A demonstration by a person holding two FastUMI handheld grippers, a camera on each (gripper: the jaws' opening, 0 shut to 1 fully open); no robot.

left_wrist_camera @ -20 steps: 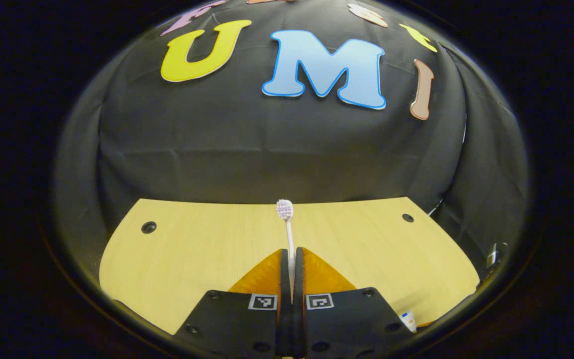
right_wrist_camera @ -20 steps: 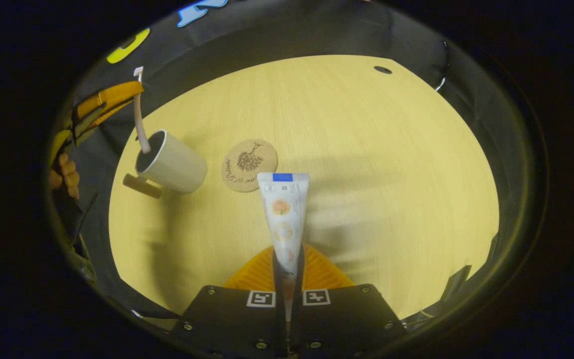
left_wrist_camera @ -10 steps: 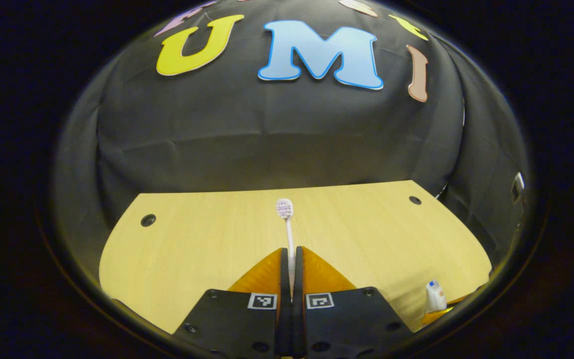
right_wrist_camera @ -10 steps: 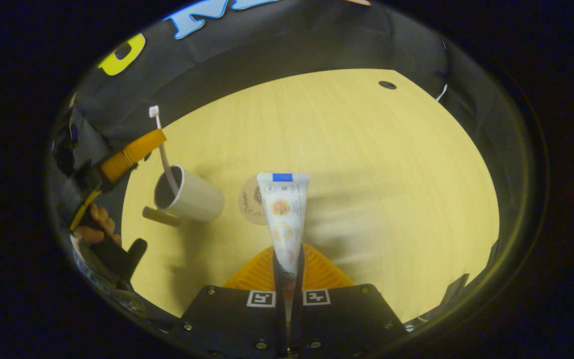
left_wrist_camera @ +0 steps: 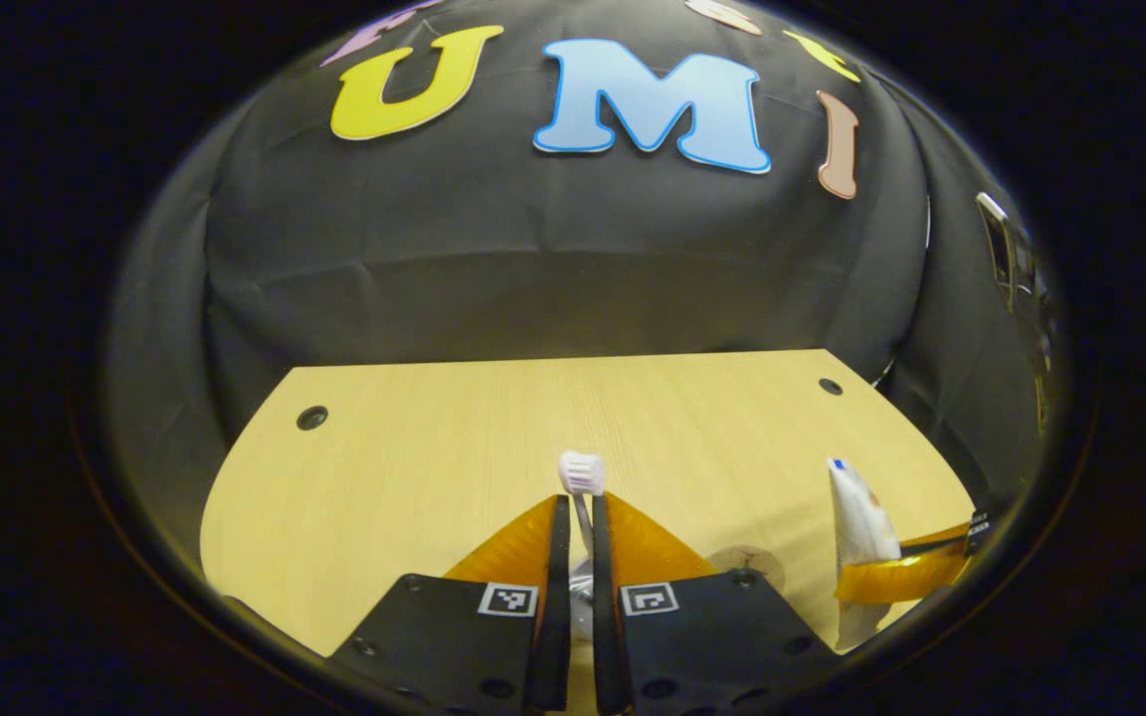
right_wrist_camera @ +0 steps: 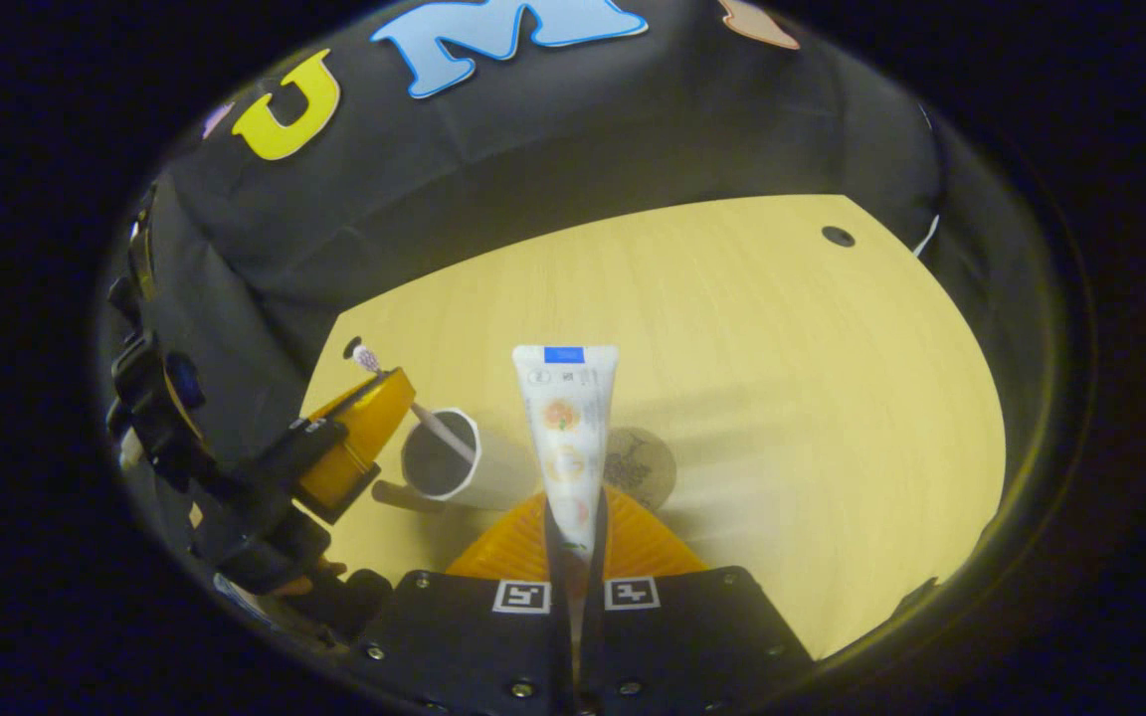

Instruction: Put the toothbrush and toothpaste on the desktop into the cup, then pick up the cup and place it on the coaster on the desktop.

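While we work over the pale yellow wooden desktop (right_wrist_camera: 752,338), the white cylindrical cup with a wooden handle (right_wrist_camera: 442,465) stands just ahead and to the left of our right gripper (right_wrist_camera: 573,537), and the round brown cork coaster (right_wrist_camera: 641,465) lies flat on the wood just ahead to the right, beside the cup and apart from it. Our right gripper is clenched on the lower end of the white plastic toothpaste tube with a blue end stripe (right_wrist_camera: 565,428), which rises straight out from between the fingers, above the desktop. Our left gripper (left_wrist_camera: 573,542) has its fingers slightly parted around the thin white toothbrush with pale bristles (left_wrist_camera: 582,475); in the left gripper view a narrow gap shows on either side of the handle, so we judge the brush released or nearly so. From the right gripper view its handle slants down into the cup's mouth with the bristle end sticking out past the left gripper. To do the toothpaste well, we should bring the tube over the open side of the rim, away from the slanting brush, lower it until its end is inside, and let go gently so the light cup does not tip or slide.
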